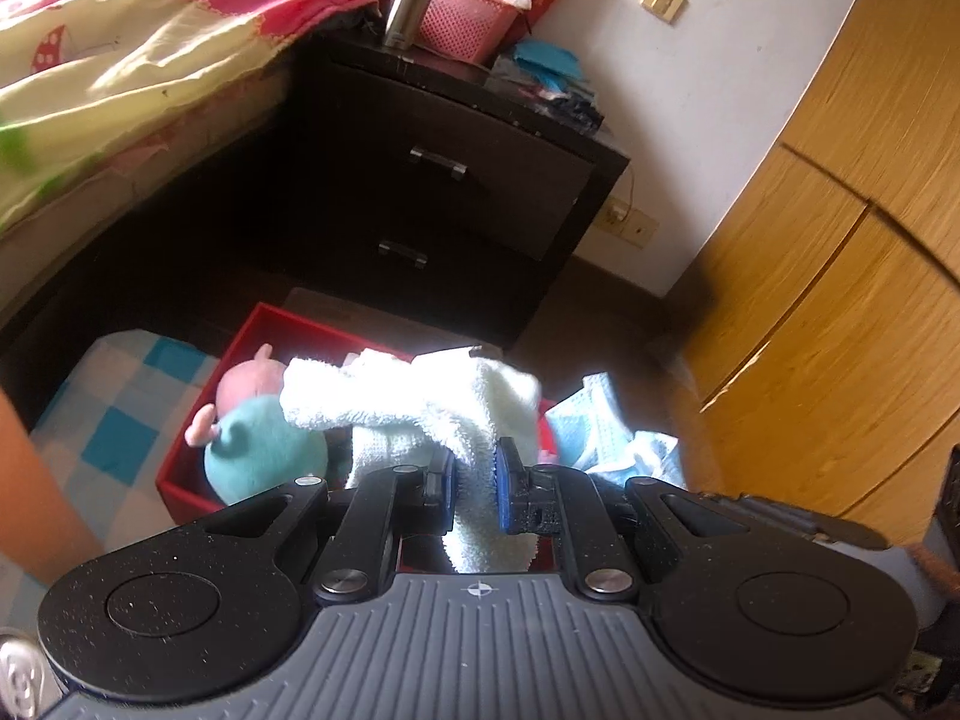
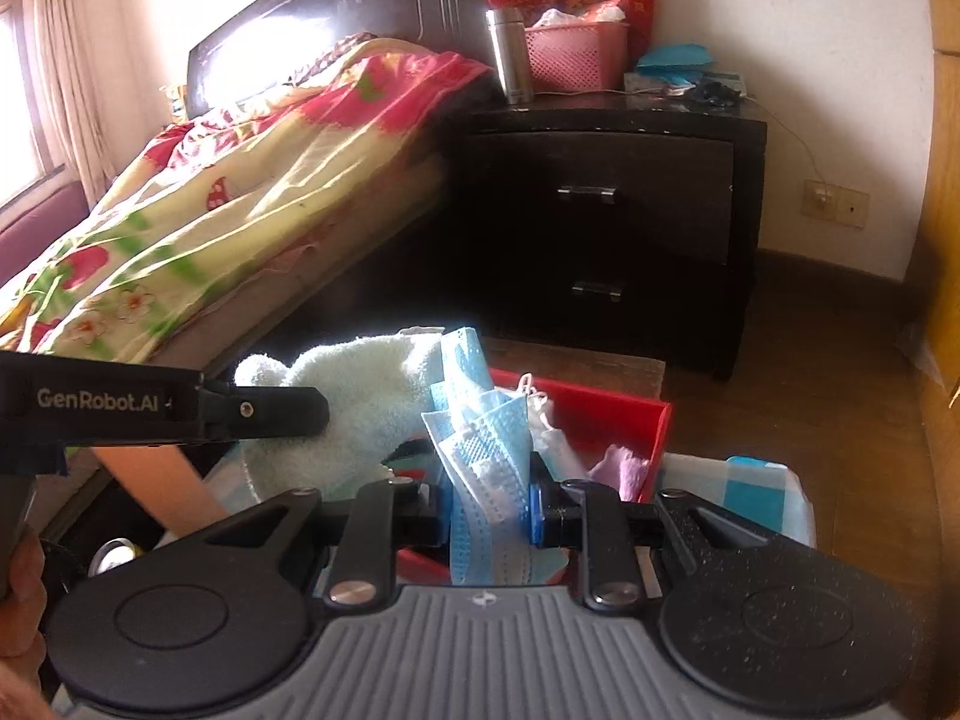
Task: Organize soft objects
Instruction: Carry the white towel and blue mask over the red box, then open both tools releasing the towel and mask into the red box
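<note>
Gripping towel (image 1: 420, 414), masks (image 2: 480, 438), 2 tools

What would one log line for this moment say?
left gripper: shut on white towel | right gripper: shut on blue masks | red box: below, holds stuffed toy

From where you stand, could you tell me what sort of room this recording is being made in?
Most likely a home bedroom. A bed with a flowered quilt stands against a dark headboard, a dark two-drawer nightstand sits beside it carrying a pink basket, and a wooden wardrobe lines the side wall.
</note>
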`<control>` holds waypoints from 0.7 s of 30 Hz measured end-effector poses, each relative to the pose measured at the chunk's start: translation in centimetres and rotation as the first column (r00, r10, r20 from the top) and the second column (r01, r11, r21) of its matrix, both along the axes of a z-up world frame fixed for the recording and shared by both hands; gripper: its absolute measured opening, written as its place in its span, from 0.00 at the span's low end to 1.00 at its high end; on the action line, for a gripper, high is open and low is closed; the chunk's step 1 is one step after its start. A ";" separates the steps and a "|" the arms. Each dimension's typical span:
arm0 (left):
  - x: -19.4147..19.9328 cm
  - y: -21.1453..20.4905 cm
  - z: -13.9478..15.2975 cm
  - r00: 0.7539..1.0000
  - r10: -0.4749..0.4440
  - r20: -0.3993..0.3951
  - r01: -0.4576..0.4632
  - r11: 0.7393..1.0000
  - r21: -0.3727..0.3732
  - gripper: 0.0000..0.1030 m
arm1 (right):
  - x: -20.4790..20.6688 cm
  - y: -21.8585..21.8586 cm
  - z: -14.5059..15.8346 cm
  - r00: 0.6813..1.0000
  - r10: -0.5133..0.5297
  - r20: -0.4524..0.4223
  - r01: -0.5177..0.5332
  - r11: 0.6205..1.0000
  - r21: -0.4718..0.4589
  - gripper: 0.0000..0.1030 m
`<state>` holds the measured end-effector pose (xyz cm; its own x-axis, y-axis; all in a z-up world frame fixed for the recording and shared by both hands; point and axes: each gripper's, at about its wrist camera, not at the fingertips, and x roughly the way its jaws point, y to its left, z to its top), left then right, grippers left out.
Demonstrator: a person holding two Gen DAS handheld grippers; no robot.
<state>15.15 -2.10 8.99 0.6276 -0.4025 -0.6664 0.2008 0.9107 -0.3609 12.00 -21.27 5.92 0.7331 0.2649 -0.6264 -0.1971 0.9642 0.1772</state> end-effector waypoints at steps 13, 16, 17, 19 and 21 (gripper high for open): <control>4.4 -3.5 -2.7 0.999 0.035 0.016 -0.038 0.970 0.242 0.10 | 5.2 0.0 -3.7 0.996 -0.069 -0.047 0.065 0.994 -0.084 0.02; 4.6 -4.5 -3.4 0.999 0.032 0.042 -0.044 0.942 0.334 0.11 | 6.3 0.0 -4.8 0.994 -0.080 -0.076 0.072 0.993 -0.095 0.02; 4.6 -4.5 -3.7 0.998 0.033 0.044 -0.046 0.936 0.349 0.11 | 6.5 0.0 -5.1 0.993 -0.081 -0.080 0.073 0.992 -0.099 0.02; 4.9 -4.5 -4.0 0.998 0.042 0.044 -0.055 0.932 0.359 0.13 | 6.9 0.1 -5.5 0.992 -0.089 -0.087 0.080 0.991 -0.103 0.02; 5.1 -4.3 -4.2 0.997 0.055 0.054 -0.071 0.925 0.374 0.21 | 7.3 -0.1 -5.8 0.991 -0.097 -0.094 0.090 0.993 -0.069 0.03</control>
<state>20.20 -6.39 4.84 0.6737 -0.0867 -0.7339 0.1457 0.9892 0.0169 19.33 -21.40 0.08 0.6875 0.1547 -0.7096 -0.0903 0.9877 0.1279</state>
